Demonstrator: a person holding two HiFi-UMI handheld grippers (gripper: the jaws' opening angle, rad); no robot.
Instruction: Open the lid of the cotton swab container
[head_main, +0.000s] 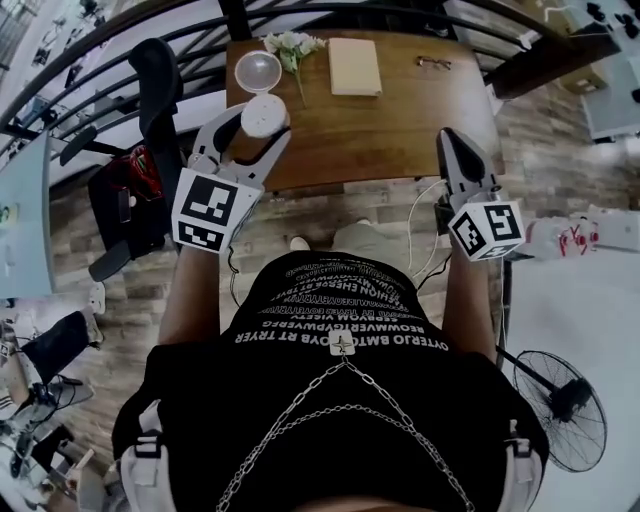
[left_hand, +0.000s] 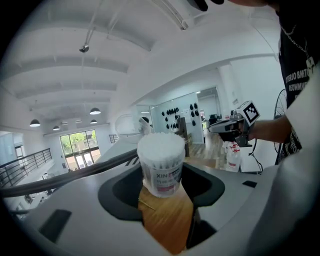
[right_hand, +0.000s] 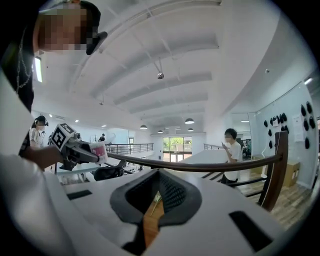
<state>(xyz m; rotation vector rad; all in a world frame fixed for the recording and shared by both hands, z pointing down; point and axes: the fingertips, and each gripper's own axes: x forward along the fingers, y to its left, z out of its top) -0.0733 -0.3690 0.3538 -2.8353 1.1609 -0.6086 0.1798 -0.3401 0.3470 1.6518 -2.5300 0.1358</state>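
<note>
The cotton swab container (head_main: 264, 112) is a clear tub packed with white swabs, its top uncovered. My left gripper (head_main: 258, 128) is shut on it above the wooden table's (head_main: 400, 120) near left part. In the left gripper view the container (left_hand: 161, 167) stands upright between the jaws, label facing me. Its clear domed lid (head_main: 258, 70) lies on the table just beyond, also seen as a pale dome (left_hand: 126, 125). My right gripper (head_main: 447, 140) hangs over the table's right front edge, shut and empty. In the right gripper view the right gripper (right_hand: 159, 192) shows only a sliver of table between its jaws.
White flowers (head_main: 292, 43), a beige pad (head_main: 355, 66) and glasses (head_main: 434, 63) lie at the table's far side. A black chair (head_main: 150, 90) stands left, a spray bottle (head_main: 565, 238) and a fan (head_main: 570, 410) right. A person (right_hand: 232, 155) stands behind the railing.
</note>
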